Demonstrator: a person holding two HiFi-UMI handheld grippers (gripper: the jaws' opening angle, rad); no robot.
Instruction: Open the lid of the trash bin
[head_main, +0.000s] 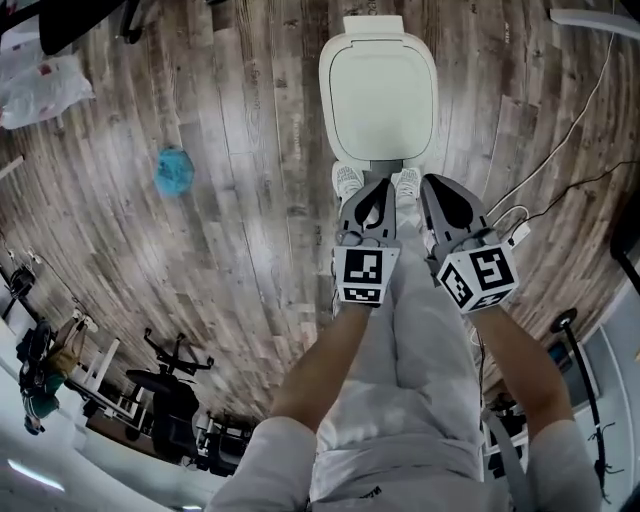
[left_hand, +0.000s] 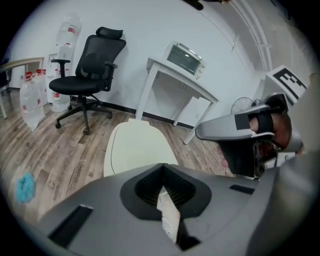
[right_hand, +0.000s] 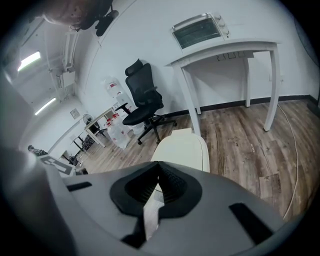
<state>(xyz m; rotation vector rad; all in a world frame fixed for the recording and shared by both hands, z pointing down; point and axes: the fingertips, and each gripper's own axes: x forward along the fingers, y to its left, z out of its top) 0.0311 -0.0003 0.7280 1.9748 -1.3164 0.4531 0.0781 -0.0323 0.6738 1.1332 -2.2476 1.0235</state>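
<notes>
Left claw (head_main: 375, 186) and right claw (head_main: 431, 184), closed and empty, hover by the trash bin (head_main: 378, 90) on plank floor (head_main: 250, 150).

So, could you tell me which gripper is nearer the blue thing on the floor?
Left. The left gripper is right of the blue thing; the right gripper lies further right.

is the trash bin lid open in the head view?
No. The white trash bin lid lies flat and shut over the whole top of the bin, and none of the inside shows.
</notes>
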